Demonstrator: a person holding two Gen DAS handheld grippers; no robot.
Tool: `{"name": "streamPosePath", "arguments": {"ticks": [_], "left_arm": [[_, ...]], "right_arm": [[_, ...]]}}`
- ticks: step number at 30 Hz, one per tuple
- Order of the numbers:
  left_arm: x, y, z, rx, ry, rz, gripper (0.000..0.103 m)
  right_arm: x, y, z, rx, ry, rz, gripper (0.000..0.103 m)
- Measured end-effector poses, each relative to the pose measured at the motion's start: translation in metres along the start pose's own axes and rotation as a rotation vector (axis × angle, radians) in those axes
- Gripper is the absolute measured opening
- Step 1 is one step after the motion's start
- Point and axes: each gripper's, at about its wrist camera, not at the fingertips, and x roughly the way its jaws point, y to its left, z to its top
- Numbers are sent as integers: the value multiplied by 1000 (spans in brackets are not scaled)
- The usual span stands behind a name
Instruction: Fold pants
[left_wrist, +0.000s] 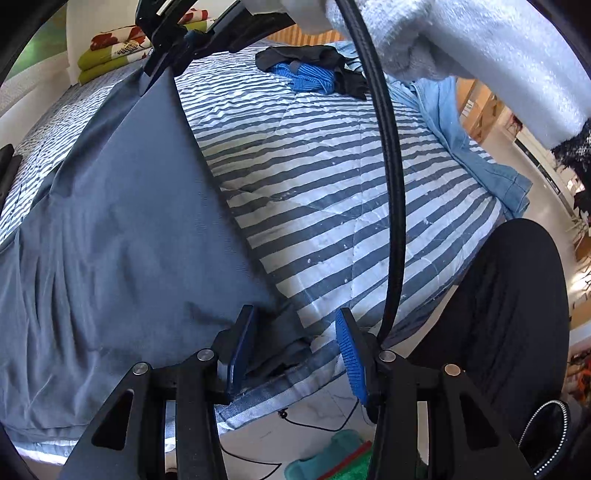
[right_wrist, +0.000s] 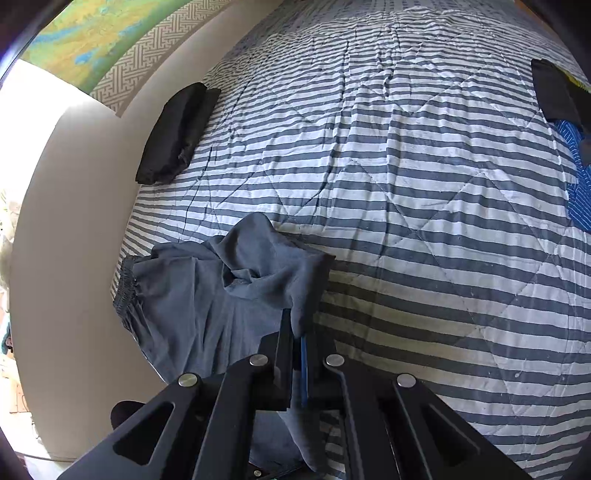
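The grey-blue cotton pants (left_wrist: 122, 229) were laid across a quilt with grey and white stripes (left_wrist: 332, 192) on a bed, one long fold being stretched up to the right gripper (left_wrist: 173, 40) at the top of the left wrist view. In the right wrist view the right gripper (right_wrist: 298, 354) was seen with its jaws closed narrowly on a bunched edge of the pants (right_wrist: 236, 295), whose elastic waistband lay near the quilt's left edge. The left gripper (left_wrist: 295, 347) was held with its jaws partly apart over a dark hem corner at the bed's near edge, with no cloth pinched between the blue pads. A folded black garment (right_wrist: 177, 133) was set well apart, and blue and black clothes (left_wrist: 314, 70) were heaped farther off.
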Motion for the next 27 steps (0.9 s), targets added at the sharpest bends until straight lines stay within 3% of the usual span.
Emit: {"name": "streamPosePath", "arguments": {"ticks": [6,10,13,15,16,20,27], "left_arm": [[-6,18,-3,-99,-7,-80,47],[-4,19,-4,-84,0,-46,46],[4,11,-5,-41,7,-21,31],[6,8,-4,-19,5,-5,12],[5,10,-4,-27,0,-11,8],[-22,23,-3,-113,-53,-81,4],[-111,58,-25,-230,-212,-148,4]], "right_arm": [[3,2,2,-5,-1,2,3],[5,1,6,7,-7,5,3],[6,2,6,14,-9,5,3],[7,3,5,13,-7,-1,3],[7,3,5,15,-7,-5,3],[7,0,6,36,-17,-8,3],[-4,13,8,68,-58,8,3]]}}
